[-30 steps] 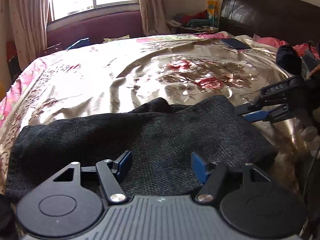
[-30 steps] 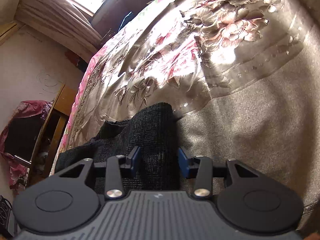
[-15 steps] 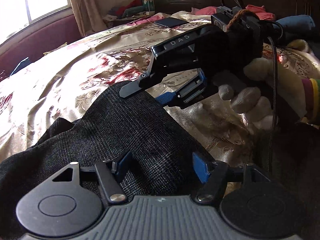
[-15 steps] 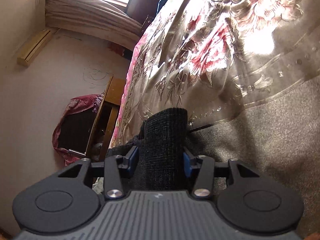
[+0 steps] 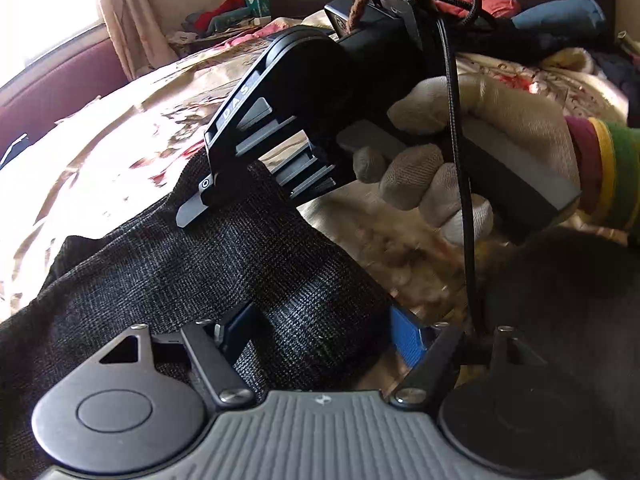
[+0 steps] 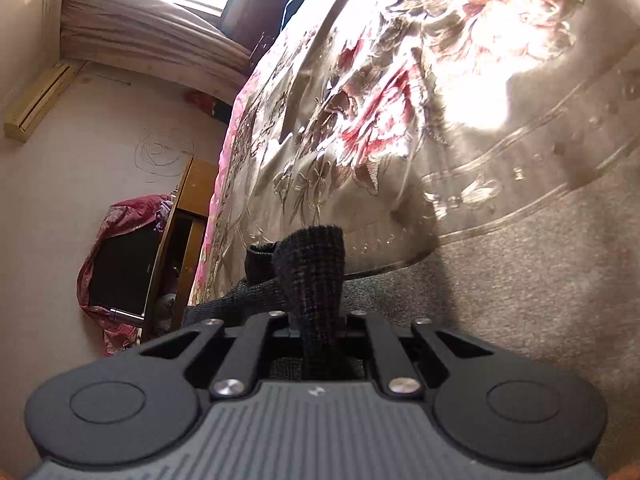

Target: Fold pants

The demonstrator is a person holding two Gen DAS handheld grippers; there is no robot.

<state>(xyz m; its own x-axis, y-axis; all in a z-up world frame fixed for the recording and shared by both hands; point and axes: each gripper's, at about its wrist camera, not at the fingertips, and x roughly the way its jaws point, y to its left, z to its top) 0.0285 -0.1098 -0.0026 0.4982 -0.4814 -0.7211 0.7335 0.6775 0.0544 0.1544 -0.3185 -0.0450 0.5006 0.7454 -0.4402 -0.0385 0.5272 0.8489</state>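
We see the dark pants (image 5: pixel 224 280) lying on the flowered bedspread (image 6: pixel 500 240). Our right gripper (image 6: pixel 316 320) has just closed and now pinches a raised corner of the pants between its jaws. Our left gripper (image 5: pixel 320 328) stands wide, its jaws have just been opening, and a fold of the pants lies between its blue pads (image 5: pixel 406 338) without being pressed.

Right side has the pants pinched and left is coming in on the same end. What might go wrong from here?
The right gripper, whose jaws have just closed, pinches only a narrow bunch of the pants; a pull may slip it free or take one layer.

The left gripper is open, its jaws having just widened, with fabric between the pads but not clamped, and sits close to the right; closing now may crumple the fold or the tools may collide.
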